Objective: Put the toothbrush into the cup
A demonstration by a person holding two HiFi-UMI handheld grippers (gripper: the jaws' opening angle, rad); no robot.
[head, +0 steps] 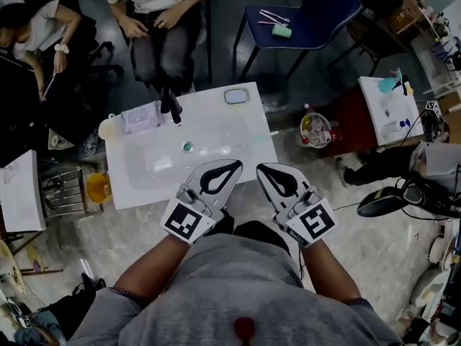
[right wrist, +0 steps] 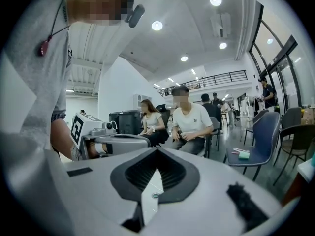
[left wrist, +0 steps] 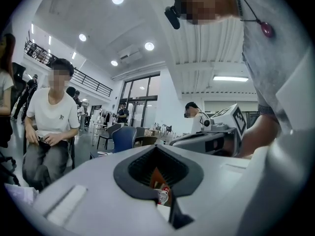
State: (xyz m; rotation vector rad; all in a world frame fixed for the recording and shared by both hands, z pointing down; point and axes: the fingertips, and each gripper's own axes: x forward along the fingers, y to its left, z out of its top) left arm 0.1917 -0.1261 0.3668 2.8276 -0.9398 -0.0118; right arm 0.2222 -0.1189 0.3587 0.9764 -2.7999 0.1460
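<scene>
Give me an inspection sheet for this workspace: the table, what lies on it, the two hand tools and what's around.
Surface: white table, glossy top.
Job's things: toothbrush not made out; rounded grey-blue container at the far edge, maybe the cup.
Clutter: translucent box, black object, small teal item.
Grippers: left gripper and right gripper side by side over the near edge, fingers together, nothing between them.
Cables: thin cable on the floor at right.
Surroundings: seated person, blue chair.
</scene>
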